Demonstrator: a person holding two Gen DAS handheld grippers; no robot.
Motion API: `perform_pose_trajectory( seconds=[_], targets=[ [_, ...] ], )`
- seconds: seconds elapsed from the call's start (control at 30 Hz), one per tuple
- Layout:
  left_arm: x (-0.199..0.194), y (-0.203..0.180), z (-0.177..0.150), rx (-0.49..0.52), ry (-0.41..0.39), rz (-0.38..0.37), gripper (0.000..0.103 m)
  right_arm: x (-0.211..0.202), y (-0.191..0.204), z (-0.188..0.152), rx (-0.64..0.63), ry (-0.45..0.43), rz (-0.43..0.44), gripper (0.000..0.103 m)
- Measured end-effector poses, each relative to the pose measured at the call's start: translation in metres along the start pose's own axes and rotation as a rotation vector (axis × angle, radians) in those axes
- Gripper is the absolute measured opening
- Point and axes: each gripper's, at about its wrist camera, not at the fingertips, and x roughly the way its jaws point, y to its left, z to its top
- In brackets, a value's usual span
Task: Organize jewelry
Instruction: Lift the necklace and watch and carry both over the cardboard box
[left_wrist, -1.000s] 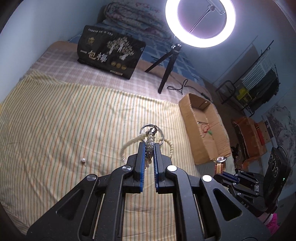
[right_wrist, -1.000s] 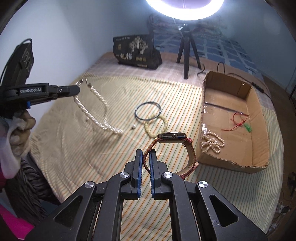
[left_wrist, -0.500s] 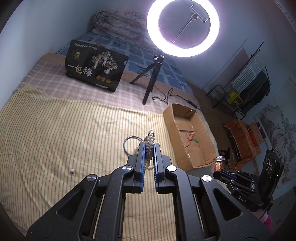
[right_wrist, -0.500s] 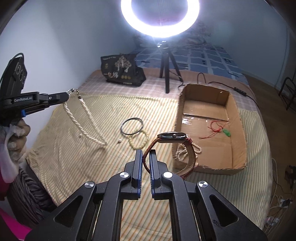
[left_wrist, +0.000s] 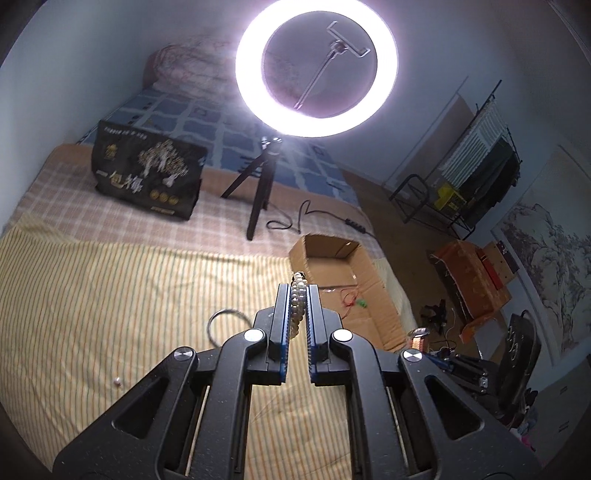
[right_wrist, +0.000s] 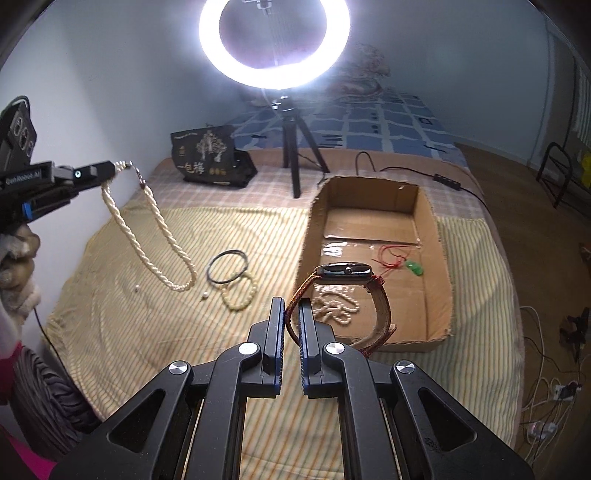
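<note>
Over the near right part of the bed, the right gripper carries a wristwatch by its strap. The fingers are nearly closed, pinching the red-brown band. The watch face sits level, ahead of the tips. The loop of the strap hangs to the right of them, overlapping the near wall of the cardboard box. The box lies directly ahead and slightly right, its long axis running away toward the far edge of the bed. Already inside it: a pearl strand at the near end and a red cord with a green pendant.

The left gripper is nearly closed on a twisted pearl rope necklace. It grips near the clasp, and the two strands hang free below over the left part of the bed, well apart from the box.

Judgement: the right hand is the nearer to the box, so the watch should go in first, with a short forward carry over the near wall. The left needs a longer sideways carry.

Unsorted on the striped sheet between the two grippers: a dark bangle, a bead bracelet and a loose pearl.
</note>
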Motion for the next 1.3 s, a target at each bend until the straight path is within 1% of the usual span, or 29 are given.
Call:
perform_pose_trajectory(
  seconds=[0.17, 0.53, 0.83, 1.1, 1.3],
  targets=[
    [0.012, -0.016, 0.013, 0.007, -0.009, -0.031, 0.005, 0.001, -0.015, 0.002, 0.018, -0.002, -0.018, 0.006],
    [0.04, -0.063, 0.045, 0.058, -0.036, -0.096, 0.005, 0.01, -0.039, 0.006, 0.036, 0.006, -0.045, 0.006],
    [0.08, -0.097, 0.059, 0.089, -0.017, -0.126, 0.005, 0.019, -0.052, 0.01, 0.035, 0.014, -0.05, 0.006],
    [0.116, -0.112, 0.066, 0.095, 0.006, -0.128, 0.005, 0.03, -0.06, 0.013, 0.037, 0.026, -0.051, 0.006],
    [0.14, -0.112, 0.066, 0.097, 0.028, -0.115, 0.005, 0.038, -0.068, 0.012, 0.043, 0.039, -0.054, 0.006]
  ],
)
